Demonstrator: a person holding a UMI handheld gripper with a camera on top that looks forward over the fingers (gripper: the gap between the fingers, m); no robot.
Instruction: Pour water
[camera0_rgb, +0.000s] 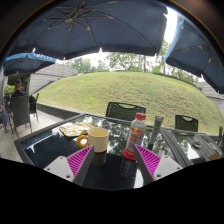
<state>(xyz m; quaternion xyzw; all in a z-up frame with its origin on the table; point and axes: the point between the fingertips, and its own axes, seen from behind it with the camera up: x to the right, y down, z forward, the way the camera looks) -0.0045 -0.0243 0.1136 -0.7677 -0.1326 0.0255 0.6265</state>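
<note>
Glass table (45, 140): cup (98, 139) and bottle (136, 134) stood side by side, bottle nearest the gripper (112, 160). Gripper held open, nothing grasped; both items beyond the pads (149, 160).

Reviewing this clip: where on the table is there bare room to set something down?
The glass table is bare left of the cup, nearer than the food plate. Crowded ahead of the open gripper: cup and bottle stand close together just beyond the fingers.
</note>
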